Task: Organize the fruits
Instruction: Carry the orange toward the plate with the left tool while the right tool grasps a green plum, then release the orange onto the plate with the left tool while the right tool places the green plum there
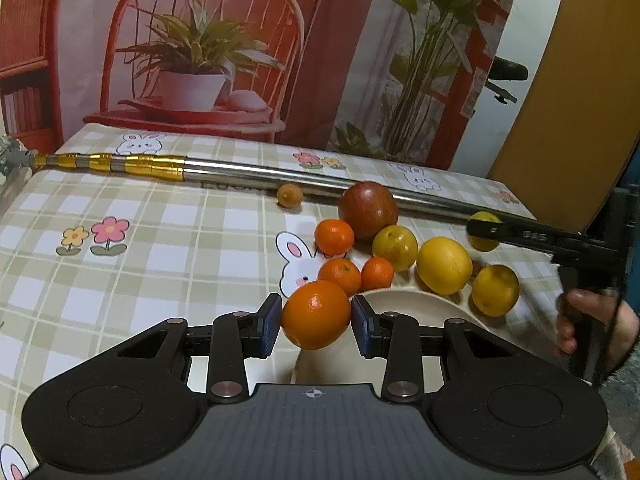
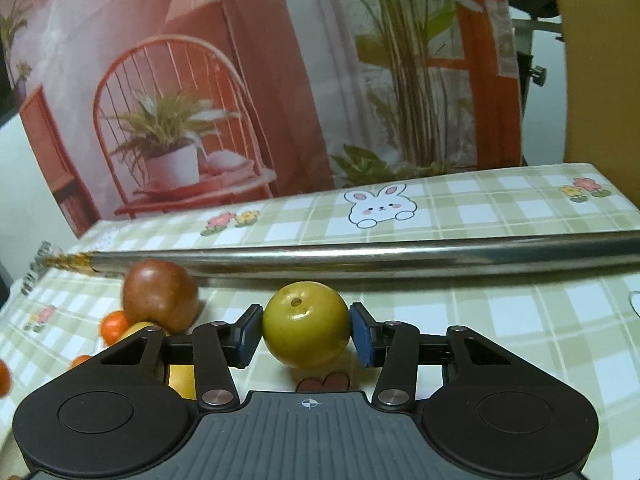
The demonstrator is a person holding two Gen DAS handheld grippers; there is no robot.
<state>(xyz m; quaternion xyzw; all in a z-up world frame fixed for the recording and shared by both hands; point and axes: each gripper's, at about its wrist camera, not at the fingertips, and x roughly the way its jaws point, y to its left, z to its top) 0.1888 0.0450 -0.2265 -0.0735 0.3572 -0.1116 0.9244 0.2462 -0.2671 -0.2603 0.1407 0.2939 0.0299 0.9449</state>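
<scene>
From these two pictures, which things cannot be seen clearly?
- Beige plate, left wrist view: near part hidden behind the left claw and its orange.
- Yellow fruit, right wrist view: mostly hidden behind the right claw.
- Metal pole: right end cut off by the edge.

- The left wrist view looks forward and downward across the checked tablecloth [image 1: 160,240], close in behind its own fingers, toward the metal pole [image 1: 280,178] lying across the table.
- The right wrist view sits lower and nearer that pole [image 2: 400,258], facing it almost side-on (the printed backdrop [image 2: 240,80] fills its upper half).
- Both share the pole, the red apple [image 1: 368,210] [image 2: 160,300] just before it, and the backdrop behind.
</scene>
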